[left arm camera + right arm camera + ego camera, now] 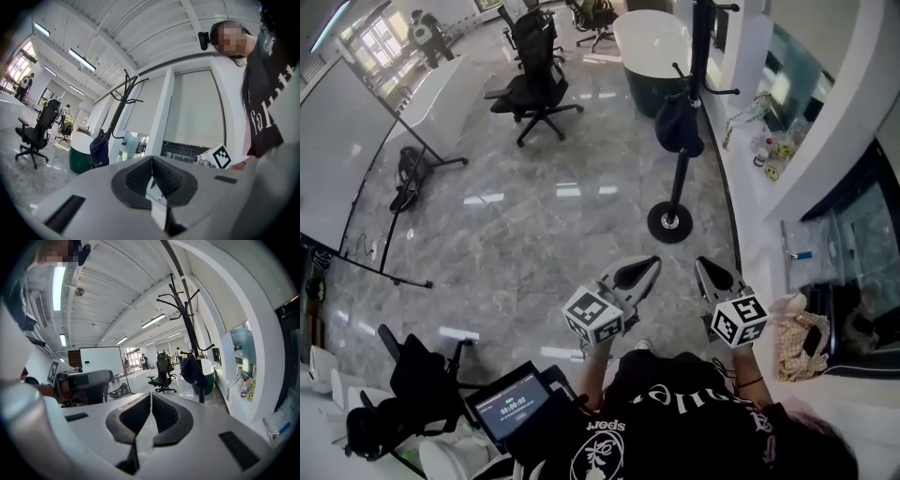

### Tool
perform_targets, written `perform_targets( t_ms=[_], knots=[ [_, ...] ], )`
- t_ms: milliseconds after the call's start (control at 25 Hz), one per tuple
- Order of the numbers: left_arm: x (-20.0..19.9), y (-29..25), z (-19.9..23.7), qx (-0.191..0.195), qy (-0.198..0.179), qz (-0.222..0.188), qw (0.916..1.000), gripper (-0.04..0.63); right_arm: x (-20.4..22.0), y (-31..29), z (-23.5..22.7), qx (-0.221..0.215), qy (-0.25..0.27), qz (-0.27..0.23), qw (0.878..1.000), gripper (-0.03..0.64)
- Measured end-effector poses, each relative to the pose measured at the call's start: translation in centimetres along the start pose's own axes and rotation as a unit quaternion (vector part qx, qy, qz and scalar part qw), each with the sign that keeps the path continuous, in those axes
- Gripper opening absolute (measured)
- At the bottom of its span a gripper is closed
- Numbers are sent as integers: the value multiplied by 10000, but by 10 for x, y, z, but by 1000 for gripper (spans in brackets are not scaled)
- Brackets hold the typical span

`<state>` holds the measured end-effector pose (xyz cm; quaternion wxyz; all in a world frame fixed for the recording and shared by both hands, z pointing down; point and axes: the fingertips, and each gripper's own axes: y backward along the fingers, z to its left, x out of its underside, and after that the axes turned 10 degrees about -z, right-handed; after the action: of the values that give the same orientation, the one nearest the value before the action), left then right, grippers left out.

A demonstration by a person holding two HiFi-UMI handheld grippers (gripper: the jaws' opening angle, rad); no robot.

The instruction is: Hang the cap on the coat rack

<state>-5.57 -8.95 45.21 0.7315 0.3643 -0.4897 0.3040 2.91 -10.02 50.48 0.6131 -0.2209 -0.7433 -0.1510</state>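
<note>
Left tongs (647, 268) and right tongs (705, 268) were both pinched closed, empty. Cap (679, 125) hung on the coat rack (682, 178), well apart from them; hanging looked done, so next called only for standing clear.

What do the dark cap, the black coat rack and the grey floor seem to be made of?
Dark cap: soft matte fabric; it sags from its hook. Black coat rack: probably painted metal, given thin curved arms and slim pole. Grey floor: polished veined stone or tile, mirroring lights.
</note>
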Motion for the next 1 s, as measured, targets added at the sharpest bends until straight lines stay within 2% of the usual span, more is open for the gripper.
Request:
perform_targets(
  t_ms=[240, 600, 1000],
  knots=[
    [1, -16, -21, -93, 25, -64, 9999, 5, -6, 31, -8, -65, -19, 53, 10000, 26],
    [33, -51, -92, 67, 29, 163, 9998, 5, -17, 92, -32, -134, -47, 35, 9999, 26],
    [80, -43, -165, -203, 194, 365, 9989, 5, 5, 161, -35, -395, -204, 205, 9988, 26]
  ],
)
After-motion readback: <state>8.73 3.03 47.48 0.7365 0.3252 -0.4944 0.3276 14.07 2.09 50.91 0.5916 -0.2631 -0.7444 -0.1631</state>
